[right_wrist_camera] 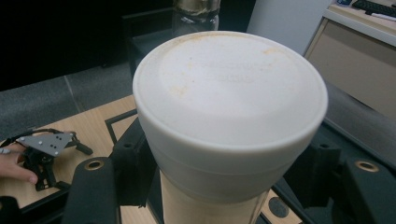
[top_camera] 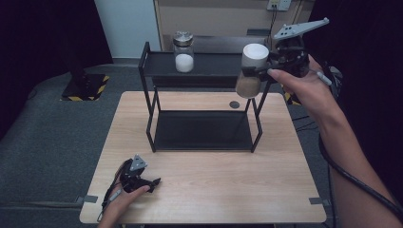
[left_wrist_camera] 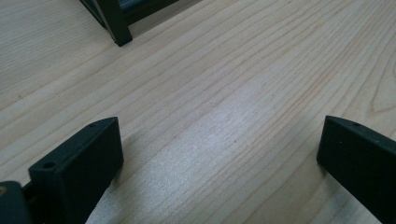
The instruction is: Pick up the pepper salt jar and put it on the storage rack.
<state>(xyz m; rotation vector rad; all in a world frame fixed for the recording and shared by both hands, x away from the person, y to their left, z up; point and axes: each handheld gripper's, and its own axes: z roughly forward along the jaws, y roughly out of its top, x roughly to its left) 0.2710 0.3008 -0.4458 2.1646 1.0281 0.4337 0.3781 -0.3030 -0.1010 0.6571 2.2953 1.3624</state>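
Right tongs (top_camera: pixel 263 71) clamp jar (top_camera: pixel 250 71) beside rack (top_camera: pixel 148 66) top-shelf edge

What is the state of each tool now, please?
Left tool: open, holding nothing, resting on the table.
Right tool: closed on the jar with the white lid, held up beside the top shelf of the black rack.

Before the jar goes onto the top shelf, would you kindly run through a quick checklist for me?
1. Right hand-held gripper shut on the white-lidded jar: ok.
2. Jar upright: not ok, slightly tilted in the high view.
3. Free space on the top shelf beside the glass jar: ok.
4. Jar base above shelf level: not ok, it hangs below the shelf edge.
5. Left hand-held gripper open, resting on the table, away from the rack: ok.
6. Lid tightness: cannot tell.
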